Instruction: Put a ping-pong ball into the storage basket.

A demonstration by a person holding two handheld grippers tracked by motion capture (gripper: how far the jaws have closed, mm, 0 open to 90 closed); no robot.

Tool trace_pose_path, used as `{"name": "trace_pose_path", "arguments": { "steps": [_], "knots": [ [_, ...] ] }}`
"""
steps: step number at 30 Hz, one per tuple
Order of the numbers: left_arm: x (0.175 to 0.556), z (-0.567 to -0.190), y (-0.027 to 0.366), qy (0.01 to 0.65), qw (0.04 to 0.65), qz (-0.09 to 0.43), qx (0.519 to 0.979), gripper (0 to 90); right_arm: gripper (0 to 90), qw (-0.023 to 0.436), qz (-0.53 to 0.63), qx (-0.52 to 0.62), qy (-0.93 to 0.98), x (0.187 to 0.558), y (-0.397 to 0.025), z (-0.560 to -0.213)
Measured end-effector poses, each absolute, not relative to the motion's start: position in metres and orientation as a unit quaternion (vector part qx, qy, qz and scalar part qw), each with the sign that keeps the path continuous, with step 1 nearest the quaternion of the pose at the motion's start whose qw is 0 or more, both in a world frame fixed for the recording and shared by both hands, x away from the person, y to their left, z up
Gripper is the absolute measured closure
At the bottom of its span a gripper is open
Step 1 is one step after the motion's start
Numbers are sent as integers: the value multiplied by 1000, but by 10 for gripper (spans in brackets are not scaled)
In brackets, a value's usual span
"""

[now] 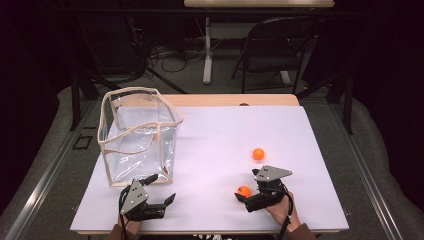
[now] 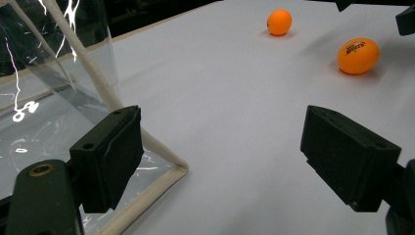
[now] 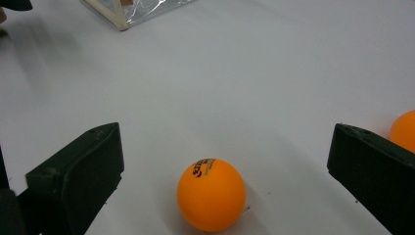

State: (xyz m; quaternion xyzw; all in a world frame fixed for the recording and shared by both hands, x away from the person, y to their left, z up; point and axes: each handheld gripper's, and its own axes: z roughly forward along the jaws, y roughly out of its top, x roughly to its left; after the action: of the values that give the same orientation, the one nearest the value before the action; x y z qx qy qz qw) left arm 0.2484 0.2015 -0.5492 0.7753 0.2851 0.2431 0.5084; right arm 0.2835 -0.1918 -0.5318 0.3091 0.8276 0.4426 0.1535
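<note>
The nearer small orange table-tennis ball with dark printed lettering [image 3: 211,194] lies on the white table surface [image 1: 220,145] between the spread black jaws of the right gripper [image 1: 248,192], closer to the left jaw in the right gripper view and touching neither (a clear strip of white shows on both sides of it). In the high view it sits at the gripper's tips, near the table's front edge.

There are two orange balls: this one and a second plain-looking orange ball [image 1: 258,153], which rests farther back and a little to the right, well apart from both grippers. There is one clear plastic bag with cream fabric edging [image 1: 137,137], standing open on the left of the table.

The right hand [image 1: 280,210] comes in from the bottom edge, its gripper pointing left and forward, low over the surface. The left gripper [image 1: 160,187] has its jaws spread wide and empty, one jaw just beside the bag's front lower corner [image 2: 178,169].
</note>
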Motion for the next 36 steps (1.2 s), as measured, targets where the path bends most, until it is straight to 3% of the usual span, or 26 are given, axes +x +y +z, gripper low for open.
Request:
{"name": "trace_pose_path", "arguments": {
  "steps": [18,22,28,36],
  "knots": [
    [249,-549,202,286,510,240,775,161,8,142,413,308,845,282,-184,-541],
    [249,-549,201,282,509,240,777,160,137,143,403,305,851,279,-182,-543],
    [250,-549,202,286,510,240,775,160,259,149,376,313,859,277,-178,-545],
    [250,-549,202,284,509,239,776,161,352,155,357,307,868,273,-176,-547]
  ]
}}
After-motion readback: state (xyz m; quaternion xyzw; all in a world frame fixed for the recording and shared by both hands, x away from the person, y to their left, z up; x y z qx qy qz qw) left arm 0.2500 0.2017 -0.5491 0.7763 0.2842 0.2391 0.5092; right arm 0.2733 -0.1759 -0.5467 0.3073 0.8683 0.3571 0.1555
